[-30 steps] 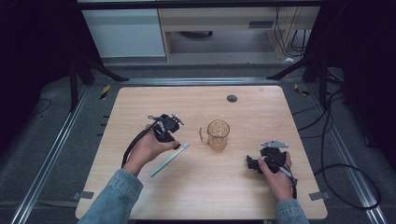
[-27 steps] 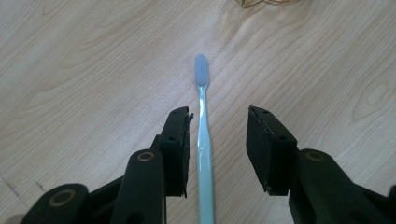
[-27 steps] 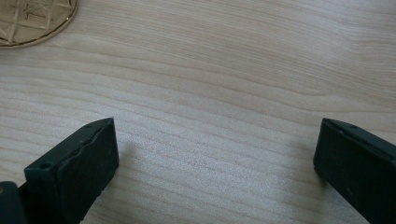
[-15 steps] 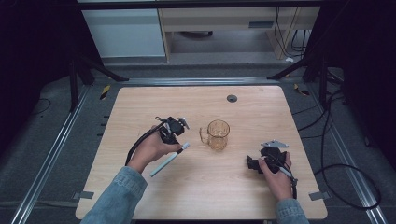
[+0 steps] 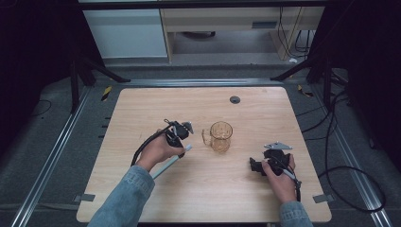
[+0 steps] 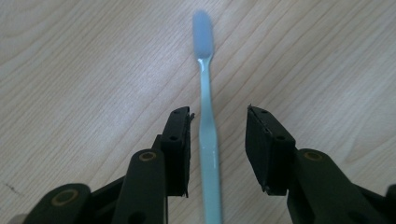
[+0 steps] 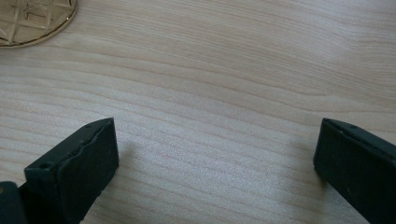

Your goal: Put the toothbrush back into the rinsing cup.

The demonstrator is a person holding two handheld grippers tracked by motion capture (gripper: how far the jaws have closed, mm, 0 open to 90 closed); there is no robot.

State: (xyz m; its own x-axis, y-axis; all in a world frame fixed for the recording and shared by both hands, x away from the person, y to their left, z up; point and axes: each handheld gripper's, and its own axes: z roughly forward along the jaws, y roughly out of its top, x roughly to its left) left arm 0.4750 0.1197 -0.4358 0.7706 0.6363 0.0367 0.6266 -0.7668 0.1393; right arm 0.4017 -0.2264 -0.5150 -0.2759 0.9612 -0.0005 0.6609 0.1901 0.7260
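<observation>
In my left gripper view the toothbrush [image 6: 206, 116] runs off the bottom edge, and its head is blurred, so I can't make out bristles. From above, my left hand [image 5: 158, 151] covers its middle. In my right gripper view the glass mug [image 7: 32, 21] is cut off at the top left corner.
</observation>
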